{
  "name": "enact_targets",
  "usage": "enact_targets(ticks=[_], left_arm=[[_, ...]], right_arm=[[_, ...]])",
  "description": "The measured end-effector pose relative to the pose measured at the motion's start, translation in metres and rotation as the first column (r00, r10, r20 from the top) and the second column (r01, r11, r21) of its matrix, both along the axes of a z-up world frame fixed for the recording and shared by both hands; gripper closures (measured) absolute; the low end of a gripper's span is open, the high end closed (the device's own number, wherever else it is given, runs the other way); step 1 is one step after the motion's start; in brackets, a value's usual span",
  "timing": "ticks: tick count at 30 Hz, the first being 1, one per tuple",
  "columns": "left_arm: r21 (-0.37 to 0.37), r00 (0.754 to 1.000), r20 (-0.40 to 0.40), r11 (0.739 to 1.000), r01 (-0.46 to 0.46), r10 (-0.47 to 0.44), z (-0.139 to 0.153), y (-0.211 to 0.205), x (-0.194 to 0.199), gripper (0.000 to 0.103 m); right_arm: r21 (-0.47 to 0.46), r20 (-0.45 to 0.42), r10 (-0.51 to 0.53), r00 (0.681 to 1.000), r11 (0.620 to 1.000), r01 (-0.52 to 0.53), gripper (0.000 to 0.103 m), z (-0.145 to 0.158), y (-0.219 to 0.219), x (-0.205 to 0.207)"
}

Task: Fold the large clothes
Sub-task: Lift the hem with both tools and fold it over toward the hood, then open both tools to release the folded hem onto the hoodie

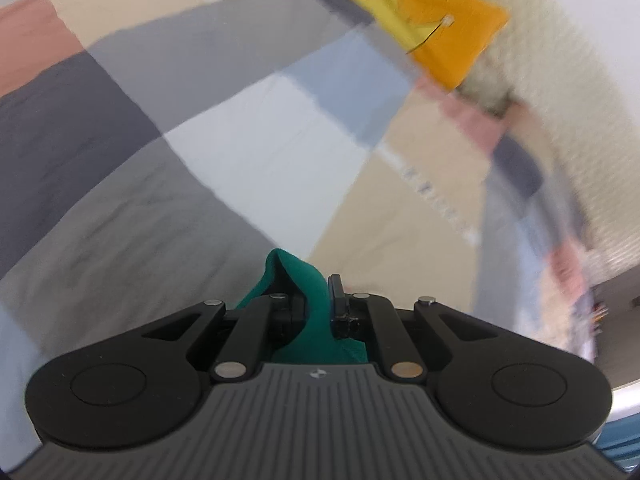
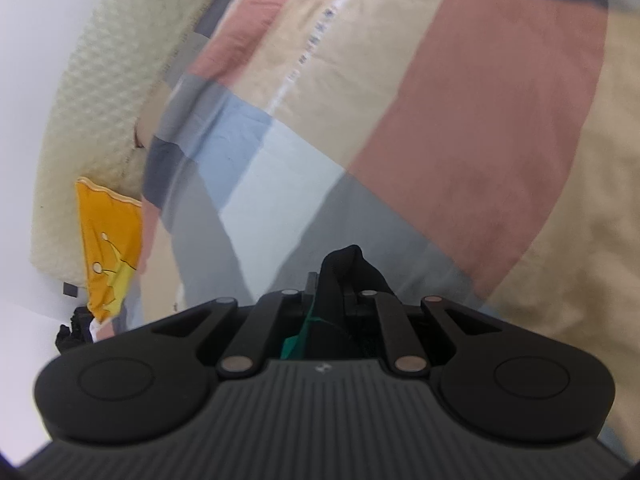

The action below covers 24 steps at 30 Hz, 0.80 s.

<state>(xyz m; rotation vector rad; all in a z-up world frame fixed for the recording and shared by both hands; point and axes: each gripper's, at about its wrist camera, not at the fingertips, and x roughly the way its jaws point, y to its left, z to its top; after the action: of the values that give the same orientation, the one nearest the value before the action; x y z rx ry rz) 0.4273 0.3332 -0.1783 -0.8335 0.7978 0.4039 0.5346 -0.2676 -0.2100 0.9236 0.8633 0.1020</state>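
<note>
A fold of a green garment (image 1: 310,292) is pinched in my left gripper (image 1: 316,296), bunching up between the black fingers and hanging below them. My right gripper (image 2: 334,280) is shut on a black part of the garment (image 2: 348,268), and a strip of green cloth (image 2: 298,340) shows beneath it. Both grippers point down over a bed with a patchwork cover (image 1: 256,128) of grey, blue, beige and pink squares (image 2: 460,140). The rest of the garment is hidden under the grippers. Both views are blurred.
An orange and yellow pillow (image 1: 436,24) lies at the head of the bed, also in the right wrist view (image 2: 108,248). A cream padded headboard (image 2: 104,80) and a white wall stand behind it. Dark items (image 2: 74,328) sit beside the bed.
</note>
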Motion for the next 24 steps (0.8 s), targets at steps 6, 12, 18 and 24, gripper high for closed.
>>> enact_targets(ticks=[6,12,18,24], left_arm=[[-0.029,1.0,-0.016,0.999,0.024,-0.024,-0.038,0.007,0.015,0.093],[0.117,0.994,0.049,0.989,0.088,-0.094,-0.011,-0.01,0.001,0.089],[0.1,0.988,0.129,0.992,0.07,-0.083,0.021,-0.019,-0.031,0.065],[0.137,0.971,0.223,0.989,0.057,-0.086,0.059,-0.043,-0.073,0.049]], right_arm=[[0.013,-0.029,-0.008,1.0,1.0,0.008,0.092,-0.017,0.006,0.003],[0.024,0.02,0.003,1.0,1.0,-0.003,0.088,-0.006,0.006,-0.009],[0.089,0.106,0.034,0.994,0.995,-0.044,0.036,0.019,-0.005,-0.03],[0.025,0.223,0.106,0.969,0.993,-0.114,0.025,0.053,0.001,-0.068]])
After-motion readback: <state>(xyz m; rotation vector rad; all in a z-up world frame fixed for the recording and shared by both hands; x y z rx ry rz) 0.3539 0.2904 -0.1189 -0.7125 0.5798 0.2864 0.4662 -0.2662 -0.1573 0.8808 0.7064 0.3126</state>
